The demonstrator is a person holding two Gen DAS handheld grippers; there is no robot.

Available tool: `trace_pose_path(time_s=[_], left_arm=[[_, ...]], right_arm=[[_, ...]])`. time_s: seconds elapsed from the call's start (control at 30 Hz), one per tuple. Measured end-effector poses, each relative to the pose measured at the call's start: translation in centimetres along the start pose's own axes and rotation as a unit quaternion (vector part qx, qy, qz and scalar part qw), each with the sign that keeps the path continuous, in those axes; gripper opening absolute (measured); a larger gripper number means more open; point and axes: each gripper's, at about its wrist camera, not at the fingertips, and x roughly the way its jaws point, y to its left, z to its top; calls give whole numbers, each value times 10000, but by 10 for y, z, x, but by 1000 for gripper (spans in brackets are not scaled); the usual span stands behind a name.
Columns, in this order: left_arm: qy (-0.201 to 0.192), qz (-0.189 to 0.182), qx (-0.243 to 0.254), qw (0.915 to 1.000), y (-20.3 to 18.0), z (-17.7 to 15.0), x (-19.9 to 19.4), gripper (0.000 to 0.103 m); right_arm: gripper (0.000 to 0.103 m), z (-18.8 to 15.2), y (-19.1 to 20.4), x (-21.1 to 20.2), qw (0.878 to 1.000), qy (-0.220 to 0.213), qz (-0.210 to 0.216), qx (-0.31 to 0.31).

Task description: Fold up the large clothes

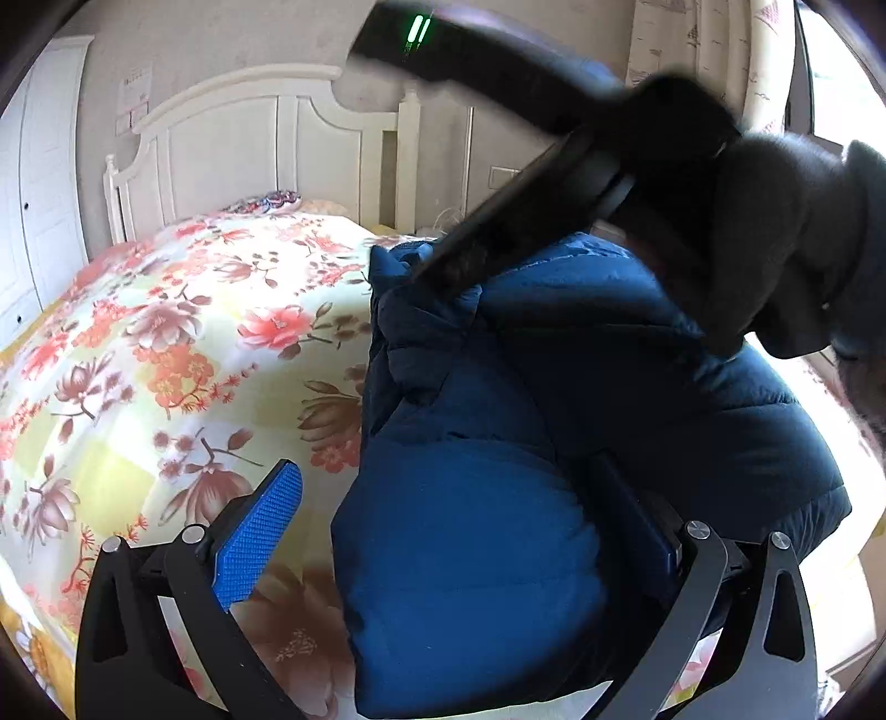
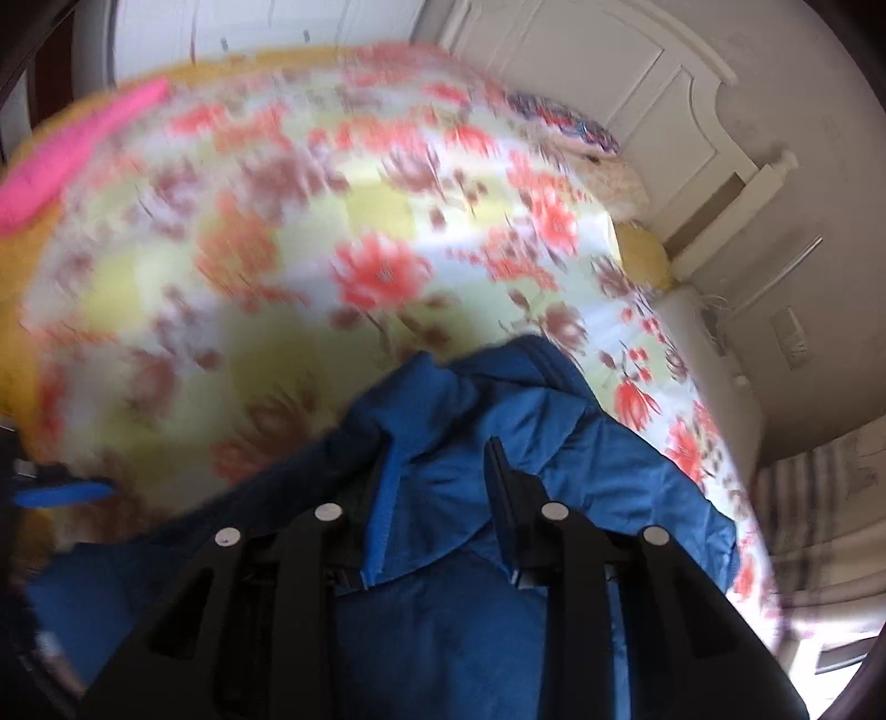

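Note:
A blue puffer jacket (image 1: 498,471) lies bunched on a floral bed cover (image 1: 166,343). My left gripper (image 1: 459,537) is open wide; the jacket's bulky folded part sits between its blue-padded fingers (image 1: 260,531), which do not squeeze it. My right gripper (image 1: 459,266) shows in the left wrist view, reaching down onto the jacket's far edge. In the right wrist view, blurred by motion, my right gripper (image 2: 440,493) has its fingers (image 2: 387,498) closed on a fold of the jacket (image 2: 454,581).
A white headboard (image 1: 238,149) stands at the far end of the bed. A pink cloth (image 2: 72,160) lies at the bed's far edge in the right wrist view. A wardrobe (image 1: 33,183) stands left, curtains (image 1: 714,50) right.

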Motion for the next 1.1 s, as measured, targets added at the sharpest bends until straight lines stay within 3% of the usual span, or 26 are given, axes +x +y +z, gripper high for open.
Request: trace_pose_path(time_s=[0.07,0.13,0.17,0.27,0.43,0.53,0.63,0.77,0.9,1.0,1.1], left_arm=[[17,-12,-44,10000,-1,0,1,99],[22,38,-6,10000,-2,1,1,99],[23,73,10,10000,-2,0,1,99],[61,125,10,9999,-3,-1,1,99],[46,187,98,9998,-8,-1,-3,99],[44,158,70,9998,-8,-1,-4,99],[42,150,57,9999,-7,-1,-2,99],[51,206,77,9997,-6,-1,-1,99],[104,241,97,9996,-9,-2,-1,99],[156,376,218,9989,-12,2,-3,99],[195,470,346,9981,-14,4,-5,99]], right_arm=[[43,1,0,-11,9994,-226,232,76],[51,1,7,-1,9985,-37,554,19],[53,-3,15,19,9982,321,483,-149],[54,0,19,26,9988,299,357,-180],[55,-12,8,-30,9988,-334,346,-62],[63,-42,-9,-81,9961,-855,104,210],[67,-83,-28,-109,9920,-1079,145,638],[70,-134,-34,-84,9927,-697,114,980],[72,-168,-38,-69,9794,-1261,337,1540],[72,-167,-29,-83,9788,-1292,67,1589],[72,-181,-21,-109,9713,-1587,63,1773]])
